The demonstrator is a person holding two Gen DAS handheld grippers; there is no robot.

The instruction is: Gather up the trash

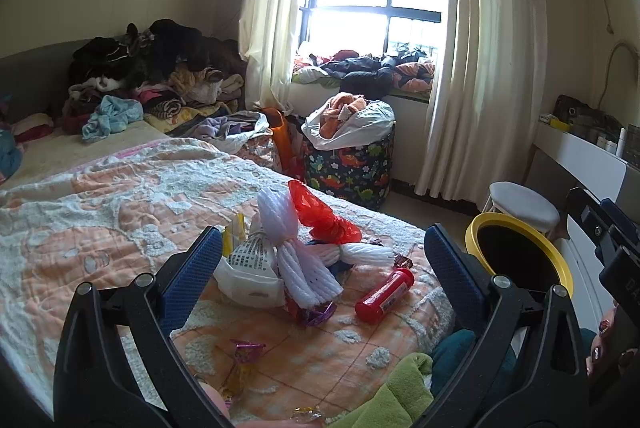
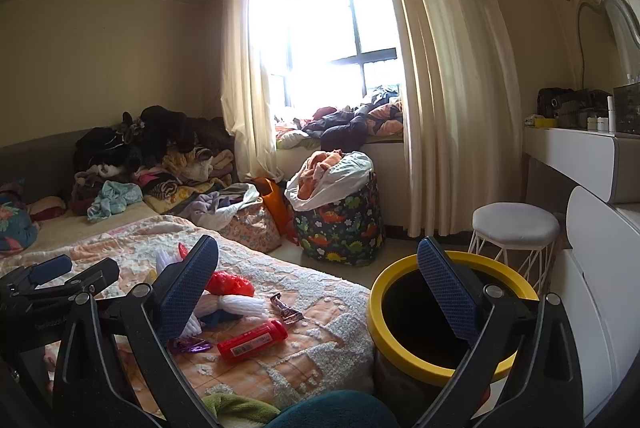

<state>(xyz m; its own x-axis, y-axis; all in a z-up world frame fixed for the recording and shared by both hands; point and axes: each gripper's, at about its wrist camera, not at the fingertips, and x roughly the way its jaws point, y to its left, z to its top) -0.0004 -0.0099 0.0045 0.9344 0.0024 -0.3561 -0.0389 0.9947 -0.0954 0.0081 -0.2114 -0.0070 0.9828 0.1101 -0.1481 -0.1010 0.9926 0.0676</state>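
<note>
Yellow-rimmed bin [image 2: 448, 312] dark inside; dinosaur hamper [image 2: 340, 224] holds clothes

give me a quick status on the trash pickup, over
Left gripper and right gripper open, empty. Red tube, white foam netting, wrappers loose on bed. Yellow-rimmed bin beside bed, path unobstructed.

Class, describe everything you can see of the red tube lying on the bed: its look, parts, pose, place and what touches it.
The red tube is a small cylinder of glossy red, plastic-looking material with a rounded cap end and a pale printed label along its side. It lies flat on the orange-and-white quilt, near the bed's corner, angled towards the yellow-rimmed bin. Only the quilt touches it; the white foam netting and purple wrapper lie close by, apart. Neither gripper holds it.
</note>
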